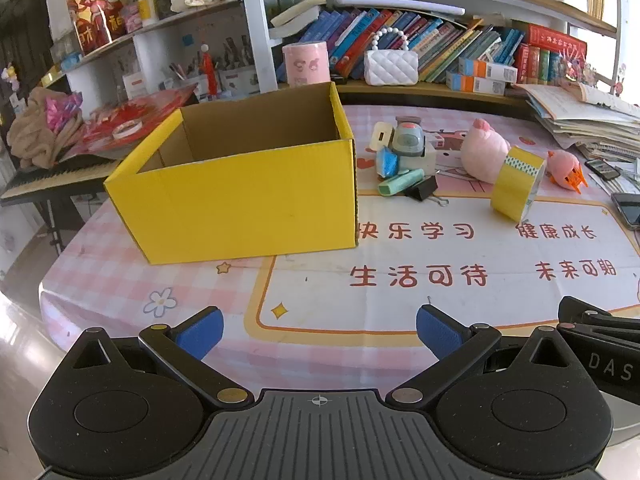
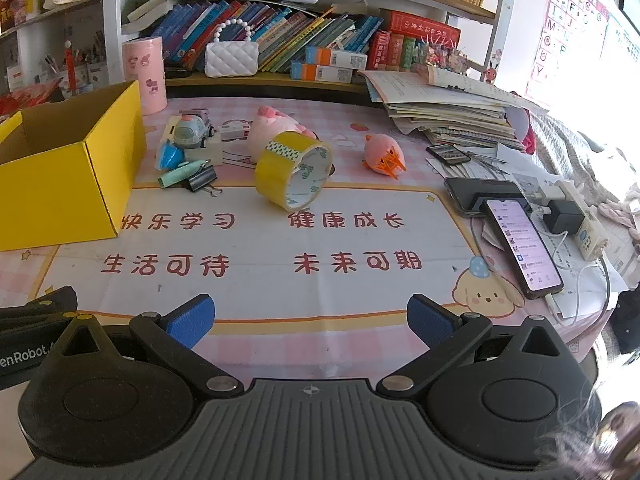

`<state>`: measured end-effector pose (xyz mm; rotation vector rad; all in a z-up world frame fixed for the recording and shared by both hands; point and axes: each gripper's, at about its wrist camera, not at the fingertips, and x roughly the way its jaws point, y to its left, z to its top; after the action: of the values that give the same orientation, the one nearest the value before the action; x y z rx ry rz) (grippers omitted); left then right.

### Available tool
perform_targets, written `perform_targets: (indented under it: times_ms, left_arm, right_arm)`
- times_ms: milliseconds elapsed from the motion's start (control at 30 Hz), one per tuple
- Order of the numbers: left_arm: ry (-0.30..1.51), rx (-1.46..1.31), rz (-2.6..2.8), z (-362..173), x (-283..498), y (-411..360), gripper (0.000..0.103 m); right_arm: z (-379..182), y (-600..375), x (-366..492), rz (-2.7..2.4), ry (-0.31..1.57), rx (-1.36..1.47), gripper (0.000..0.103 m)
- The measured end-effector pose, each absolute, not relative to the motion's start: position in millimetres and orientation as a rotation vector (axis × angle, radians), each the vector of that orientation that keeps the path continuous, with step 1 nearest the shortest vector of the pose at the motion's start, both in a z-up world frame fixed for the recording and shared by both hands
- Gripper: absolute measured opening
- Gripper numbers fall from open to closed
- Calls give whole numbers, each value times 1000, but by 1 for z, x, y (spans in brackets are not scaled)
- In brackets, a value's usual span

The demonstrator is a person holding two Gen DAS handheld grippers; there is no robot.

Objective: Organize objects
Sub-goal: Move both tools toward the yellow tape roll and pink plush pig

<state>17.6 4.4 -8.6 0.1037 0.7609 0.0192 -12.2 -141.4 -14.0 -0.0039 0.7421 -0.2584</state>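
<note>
Pink checked table mat (image 1: 120,280) below crowded bookshelves (image 2: 280,24); both grippers' jaws gape empty

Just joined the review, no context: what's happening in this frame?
Nothing is being handled yet. The left tool and right tool both hover open and empty over the near edge of the table mat. The yellow cardboard box looks empty. The yellow tape roll, pink plush pig, toy car, green highlighter and binder clip lie loose beside it.
</note>
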Motion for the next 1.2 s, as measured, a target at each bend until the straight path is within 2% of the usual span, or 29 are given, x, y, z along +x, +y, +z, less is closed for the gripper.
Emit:
perform_targets:
  times_ms: [1200]
  left_arm:
    - [831,87,-11,-23,55,-47,103]
  right_arm:
    - [-27,-196,26,-251,808,4,103]
